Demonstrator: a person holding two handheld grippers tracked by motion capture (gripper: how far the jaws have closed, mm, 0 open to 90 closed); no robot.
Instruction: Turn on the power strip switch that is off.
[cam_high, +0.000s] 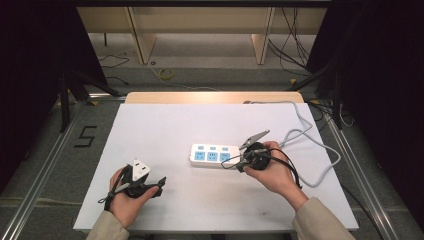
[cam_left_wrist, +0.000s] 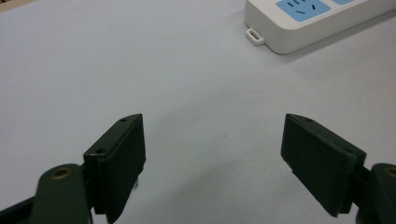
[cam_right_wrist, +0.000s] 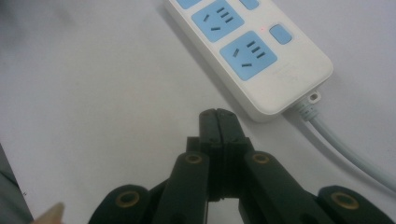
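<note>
Black right tool (cam_right_wrist: 217, 113) shut, empty

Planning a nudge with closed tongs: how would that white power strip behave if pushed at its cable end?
The power strip looks rigid and flat-bottomed, so it would probably slide rather than tip. Its glossy casing may let the right tongs skid off. The grey cable loops loosely alongside, so it likely flexes, perhaps dragging slightly.

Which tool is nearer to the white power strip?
Right. The right tool sits beside the power strip at its cable end; the left tool is farther, toward the table's near-left.
</note>
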